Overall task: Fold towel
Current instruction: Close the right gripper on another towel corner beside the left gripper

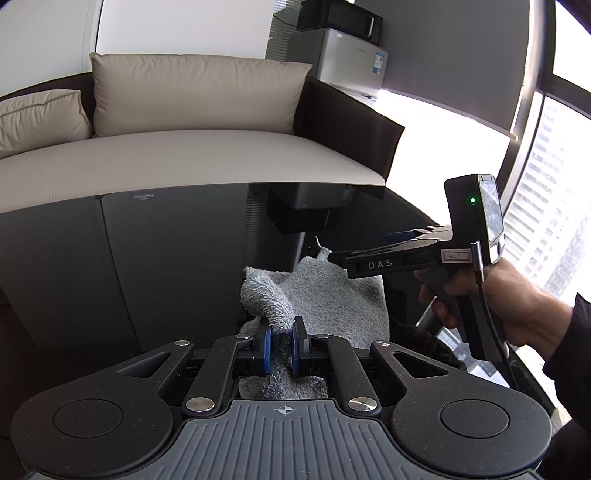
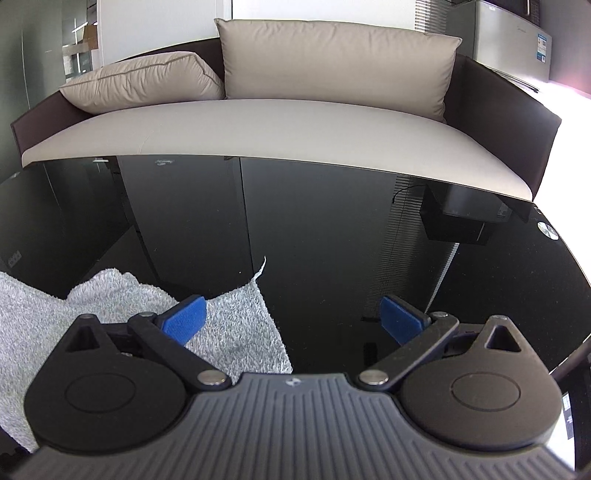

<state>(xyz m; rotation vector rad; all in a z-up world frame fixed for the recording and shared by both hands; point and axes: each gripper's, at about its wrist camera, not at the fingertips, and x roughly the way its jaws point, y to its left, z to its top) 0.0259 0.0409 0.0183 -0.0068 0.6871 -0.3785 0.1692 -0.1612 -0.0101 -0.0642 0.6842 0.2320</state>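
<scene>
Glossy black tabletop (image 2: 314, 229) fills the foreground, mirroring the blinds and window, and the grey towel (image 1: 332, 295) lies rumpled on it, toward the near edge. Left gripper (image 1: 282, 341) has its blue pads pinched tight on a raised ridge of the terry, the cloth humped up just beyond the tips. Right gripper (image 2: 291, 317) is wide apart, nothing between the pads; its left finger hangs over the towel's right-hand portion, the other over bare glass, with the towel's far corner (image 2: 260, 275) poking up just ahead. From the left camera you see a hand (image 1: 491, 295) gripping that tool's handle beside the cloth.

My read: a second grasp is being lined up. To do it well, the open jaws should take that free corner or edge cleanly, one layer only, so both tools can lift and lay the fold square. Slick glass means the cloth may slide if dragged.

Behind the table sits a dark-framed sofa (image 2: 258, 133) with beige cushions (image 2: 332, 55), and a small fridge (image 1: 343, 61) with a microwave (image 1: 340, 16) on top.
</scene>
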